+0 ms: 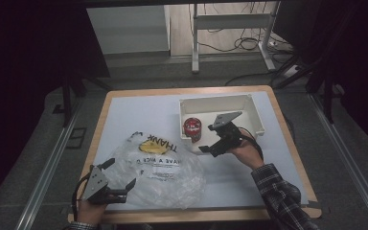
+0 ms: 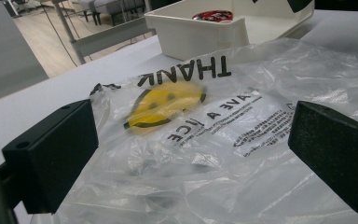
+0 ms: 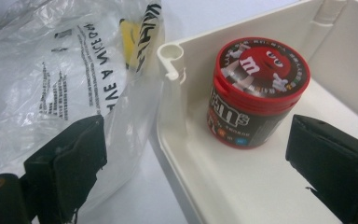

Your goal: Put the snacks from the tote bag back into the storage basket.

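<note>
Wood-edged table with pale grey top (image 1: pixel 139 112) stands on dark grey carpet (image 1: pixel 38 158). Beyond the table: white metal desk frame (image 1: pixel 230 28), tangled black cables (image 1: pixel 249 45), light wooden floor (image 1: pixel 179 28). Dim surroundings.

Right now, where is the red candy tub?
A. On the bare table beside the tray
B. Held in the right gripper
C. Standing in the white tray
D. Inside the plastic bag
C: the red candy tub stands upright in a corner of the white tray, ahead of the open right gripper.

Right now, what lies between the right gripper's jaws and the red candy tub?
Only bare white tray floor, in the right gripper view; the right gripper is open, the red candy tub untouched.
</note>
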Demonstrator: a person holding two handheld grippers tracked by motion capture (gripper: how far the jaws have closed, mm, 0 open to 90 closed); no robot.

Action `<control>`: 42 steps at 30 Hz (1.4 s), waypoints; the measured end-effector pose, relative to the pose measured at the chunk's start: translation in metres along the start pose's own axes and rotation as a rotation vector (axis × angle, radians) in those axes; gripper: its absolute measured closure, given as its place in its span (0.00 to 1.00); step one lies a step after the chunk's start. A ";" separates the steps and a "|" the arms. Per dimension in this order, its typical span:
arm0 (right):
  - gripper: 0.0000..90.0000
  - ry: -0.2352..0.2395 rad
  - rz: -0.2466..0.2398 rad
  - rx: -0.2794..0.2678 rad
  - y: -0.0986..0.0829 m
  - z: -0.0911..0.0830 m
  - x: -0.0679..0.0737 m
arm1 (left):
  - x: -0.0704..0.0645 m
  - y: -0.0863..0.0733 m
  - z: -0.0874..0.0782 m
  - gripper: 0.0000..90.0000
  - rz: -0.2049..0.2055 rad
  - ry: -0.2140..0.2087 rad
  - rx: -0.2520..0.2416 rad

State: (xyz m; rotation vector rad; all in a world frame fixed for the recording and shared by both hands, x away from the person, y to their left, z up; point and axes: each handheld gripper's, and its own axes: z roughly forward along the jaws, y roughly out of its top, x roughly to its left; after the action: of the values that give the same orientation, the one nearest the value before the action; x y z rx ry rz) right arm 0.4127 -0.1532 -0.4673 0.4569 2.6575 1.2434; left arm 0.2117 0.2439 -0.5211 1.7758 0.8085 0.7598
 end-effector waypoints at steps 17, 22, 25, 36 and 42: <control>0.06 -0.006 0.006 -0.027 -0.010 -0.016 0.011 | 0.000 0.000 0.000 0.02 0.001 0.001 -0.001; 0.06 -0.011 0.004 -0.036 -0.012 -0.020 0.015 | 0.000 0.000 0.000 0.02 0.001 0.001 -0.001; 0.06 -0.015 0.005 -0.045 -0.014 -0.022 0.016 | 0.000 0.000 0.000 0.02 -0.001 0.002 -0.003; 0.06 -0.020 0.007 -0.062 -0.019 -0.029 0.023 | 0.000 0.000 -0.001 0.02 -0.001 0.003 -0.003; 0.06 -0.021 0.007 -0.066 -0.023 -0.032 0.027 | 0.000 0.000 -0.001 0.02 -0.001 0.003 -0.004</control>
State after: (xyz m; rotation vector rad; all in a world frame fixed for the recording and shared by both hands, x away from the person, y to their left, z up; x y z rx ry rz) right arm 0.3732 -0.1809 -0.4654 0.4667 2.5906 1.3165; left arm 0.2115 0.2445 -0.5207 1.7711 0.8094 0.7625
